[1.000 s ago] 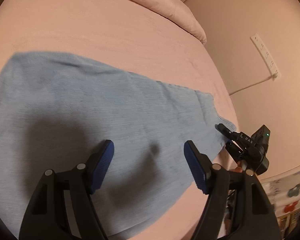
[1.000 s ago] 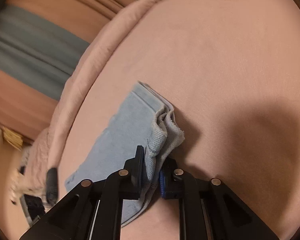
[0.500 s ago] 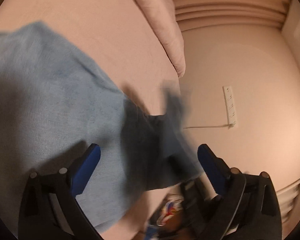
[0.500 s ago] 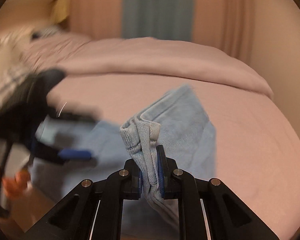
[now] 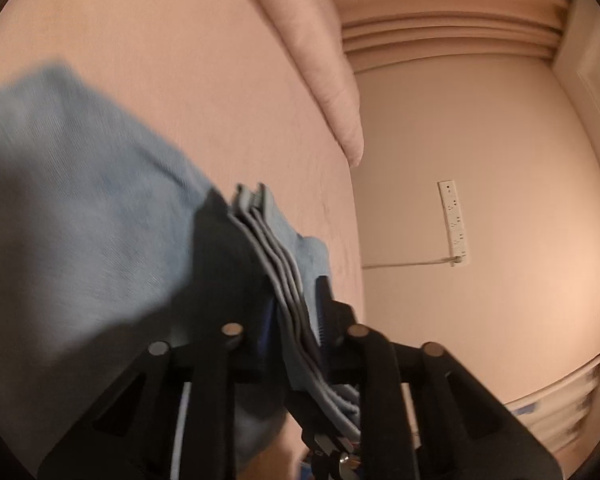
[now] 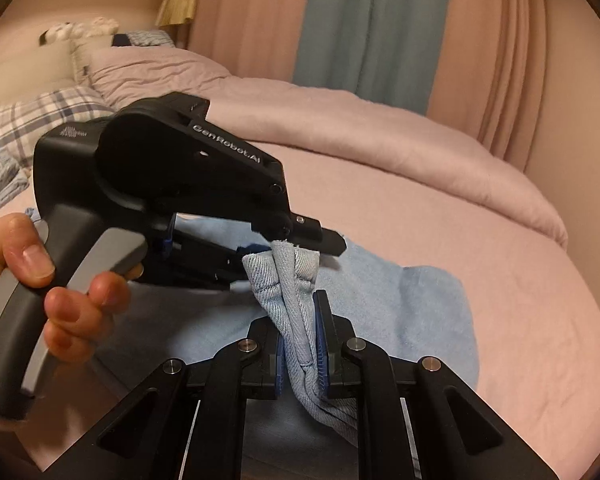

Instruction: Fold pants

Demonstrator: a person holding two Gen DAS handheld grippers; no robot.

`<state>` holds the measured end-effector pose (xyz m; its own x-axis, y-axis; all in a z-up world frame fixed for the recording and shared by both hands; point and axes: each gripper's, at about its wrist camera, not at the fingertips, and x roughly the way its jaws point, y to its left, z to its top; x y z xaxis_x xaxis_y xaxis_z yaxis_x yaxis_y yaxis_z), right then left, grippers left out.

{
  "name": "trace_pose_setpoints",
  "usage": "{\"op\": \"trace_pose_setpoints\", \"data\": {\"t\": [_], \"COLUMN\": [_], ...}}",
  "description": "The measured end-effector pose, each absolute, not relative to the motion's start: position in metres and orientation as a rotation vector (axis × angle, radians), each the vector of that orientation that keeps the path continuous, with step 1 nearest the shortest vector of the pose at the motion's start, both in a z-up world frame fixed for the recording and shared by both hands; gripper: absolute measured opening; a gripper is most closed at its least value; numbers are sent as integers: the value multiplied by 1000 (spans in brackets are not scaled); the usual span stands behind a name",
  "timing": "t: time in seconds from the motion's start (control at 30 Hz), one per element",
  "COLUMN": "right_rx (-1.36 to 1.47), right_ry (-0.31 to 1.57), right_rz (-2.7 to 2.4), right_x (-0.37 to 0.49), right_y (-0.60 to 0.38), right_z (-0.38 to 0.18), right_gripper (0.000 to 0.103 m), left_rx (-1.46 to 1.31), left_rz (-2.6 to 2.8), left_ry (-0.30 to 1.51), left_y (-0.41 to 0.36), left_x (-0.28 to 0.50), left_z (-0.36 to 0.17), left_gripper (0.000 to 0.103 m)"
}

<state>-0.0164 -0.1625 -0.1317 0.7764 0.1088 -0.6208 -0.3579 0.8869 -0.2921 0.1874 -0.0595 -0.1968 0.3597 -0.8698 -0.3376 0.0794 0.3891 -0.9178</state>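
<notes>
Both my grippers pinch one bunched hem of the pants (image 6: 300, 280). Right gripper (image 6: 302, 344) clamps the stack at 6 o'clock; left gripper (image 6: 288, 246), jaws just closed, bites its top from 9 o'clock. The rest trails toward 2 o'clock across the bed (image 6: 500, 240).

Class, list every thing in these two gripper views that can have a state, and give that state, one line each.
Left gripper: just closed, shut on the pants' bunched hems.
Right gripper: shut on the same layered hems.
Light blue pants: part lifted at the hems, the rest flat on the bed.
Bed: covered in a pink sheet, duvet pushed back.
Curtains: drawn.
</notes>
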Motion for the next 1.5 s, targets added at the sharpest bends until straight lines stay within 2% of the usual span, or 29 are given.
{"op": "trace_pose_setpoints", "data": {"t": [0.1, 0.17, 0.33, 0.47, 0.5, 0.57, 0.6, 0.63, 0.67, 0.7, 0.77, 0.8, 0.83, 0.87, 0.93, 1.0, 1.07, 1.13, 1.3, 1.5], "right_rx": [-447, -469, -508, -493, -486, -476, -476, -481, -484, -487, -494, -496, -492, -487, -491, -476, -459, -473, -454, -498], "right_ry": [647, 680, 725, 715, 703, 663, 657, 662, 663, 664, 661, 656, 648, 642, 608, 578, 561, 533, 506, 538], "right_rz": [294, 322, 362, 369, 365, 352, 351, 353, 359, 366, 377, 379, 382, 382, 366, 353, 349, 328, 300, 398], "right_x": [-17, -18, -21, -23, -25, -29, -29, -29, -28, -28, -30, -29, -32, -29, -26, -26, -26, -25, -23, -30], "right_y": [-153, -144, -128, -129, -132, -137, -136, -136, -131, -130, -127, -126, -126, -128, -133, -139, -143, -145, -151, -137], "right_z": [-139, -151, -173, -167, -162, -151, -148, -146, -148, -149, -153, -152, -151, -149, -144, -136, -126, -119, -111, -124], "right_gripper": [14, 14, 14, 14, 14, 14, 14, 14, 14, 14, 14, 14, 14, 14, 14, 14, 14, 14, 14, 14], "left_rx": [-834, -811, -849, -890, -899, -966, -1005, -1053, -1069, -1062, -1005, -988, -977, -966, -981, -1017, -1090, -1141, -1124, -1173], "left_rz": [-697, -628, -572, -635, -643, -673, -688, -705, -716, -723, -715, -715, -717, -710, -708, -703, -702, -673, -702, -805], "left_ry": [926, 950, 944, 999, 1018, 1042, 1040, 1032, 1028, 1031, 1069, 1096, 1128, 1166, 1180, 1166, 1135, 1116, 1106, 1186], "left_y": [-44, -35, -10, -15, -16, -14, -10, -7, -7, -10, -17, -23, -27, -35, -38, -33, -21, -7, 3, -32], "left_x": [170, 168, 167, 181, 181, 180, 176, 175, 175, 176, 180, 184, 186, 190, 192, 191, 189, 186, 176, 189], "left_z": [-184, -193, -206, -213, -214, -215, -216, -215, -212, -209, -205, -206, -208, -208, -210, -207, -203, -198, -185, -197], "left_gripper": [11, 11, 11, 12, 16, 42, 49, 64, 71, 71, 63, 56, 41, 31, 30, 38, 64, 77, 77, 76]}}
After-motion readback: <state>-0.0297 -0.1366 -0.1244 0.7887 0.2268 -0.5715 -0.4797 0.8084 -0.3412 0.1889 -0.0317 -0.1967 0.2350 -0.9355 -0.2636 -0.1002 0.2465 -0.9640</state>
